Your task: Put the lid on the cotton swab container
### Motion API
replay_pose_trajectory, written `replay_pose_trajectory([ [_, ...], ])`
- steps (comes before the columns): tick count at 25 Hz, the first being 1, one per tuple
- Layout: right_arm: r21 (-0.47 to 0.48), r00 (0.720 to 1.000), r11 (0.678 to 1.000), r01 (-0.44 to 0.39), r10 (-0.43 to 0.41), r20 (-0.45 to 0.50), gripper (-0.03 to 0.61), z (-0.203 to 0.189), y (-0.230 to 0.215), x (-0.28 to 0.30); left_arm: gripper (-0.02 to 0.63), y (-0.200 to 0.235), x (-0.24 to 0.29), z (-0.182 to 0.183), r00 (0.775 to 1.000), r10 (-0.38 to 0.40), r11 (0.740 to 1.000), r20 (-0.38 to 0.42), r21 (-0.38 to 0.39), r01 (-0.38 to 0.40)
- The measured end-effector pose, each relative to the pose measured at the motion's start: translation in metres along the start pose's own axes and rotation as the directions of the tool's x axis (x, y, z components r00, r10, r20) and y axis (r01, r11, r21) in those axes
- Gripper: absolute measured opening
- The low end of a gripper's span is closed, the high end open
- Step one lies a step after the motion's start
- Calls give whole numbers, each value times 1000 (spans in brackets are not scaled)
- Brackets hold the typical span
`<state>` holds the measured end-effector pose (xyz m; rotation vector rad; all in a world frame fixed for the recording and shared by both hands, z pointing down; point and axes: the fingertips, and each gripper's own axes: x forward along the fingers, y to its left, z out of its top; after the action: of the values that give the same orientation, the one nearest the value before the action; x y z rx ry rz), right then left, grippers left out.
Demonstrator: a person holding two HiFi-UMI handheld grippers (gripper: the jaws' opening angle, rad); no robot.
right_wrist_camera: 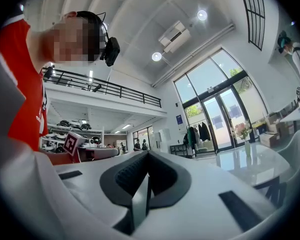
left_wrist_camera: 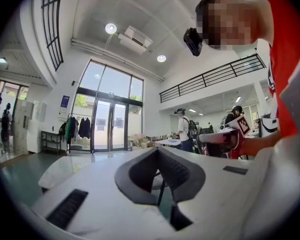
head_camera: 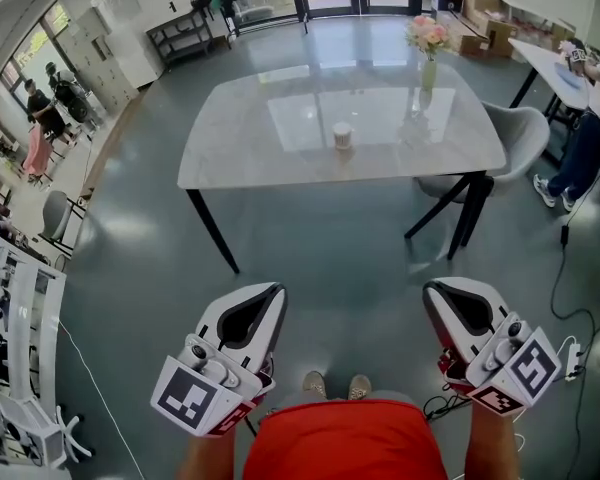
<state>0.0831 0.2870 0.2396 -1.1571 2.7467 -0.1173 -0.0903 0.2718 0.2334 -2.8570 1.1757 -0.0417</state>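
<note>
L tongs are fully closed, pads together, nothing btwn them. R tongs same: closed & empty. Both sit low in front of the person, tips pointing fwd over the grey floor, L on the left, R on the right, well apart. A red shirt and two shoe tips show btwn and below them. Neither tongs touches anything.

Further out, well ahead of both, stands a pale marble tabletop on black legs. Cotton swab container, a small round tub, stands upright near the tabletop's middle. It's too small to tell if a lid is on it. Vase w/ pink flowers stands on the far R part of the tabletop, apart from the container. Grey chair sits just beside the R end. A person in jeans stands at the far R edge of the room.
</note>
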Motion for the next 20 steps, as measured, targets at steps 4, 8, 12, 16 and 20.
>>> replay_pose_trajectory([
  [4, -1, 1000, 1000, -21, 21, 1, 18, -2, -15, -2, 11, -5, 17, -5, 1000, 9, 1000, -1, 9, -9],
  [8, 5, 1000, 1000, -31, 31, 0, 18, -1, -26, -2, 11, -5, 31, -9, 1000, 15, 1000, -9, 1, -15],
  [12, 5, 999, 999, -35, 35, -1, 18, -1, -38, 11, 11, 6, 44, -10, 1000, 14, 1000, -3, 1, -14],
  [16, -2, 999, 999, -34, 33, -3, 18, -4, -58, 29, 11, 26, 66, -15, 1000, 17, 1000, 9, -1, -17],
  [20, -10, 1000, 1000, -17, 17, -13, 18, -4, -82, 55, 11, 55, 91, -19, 1000, 7, 1000, 17, 0, -7],
])
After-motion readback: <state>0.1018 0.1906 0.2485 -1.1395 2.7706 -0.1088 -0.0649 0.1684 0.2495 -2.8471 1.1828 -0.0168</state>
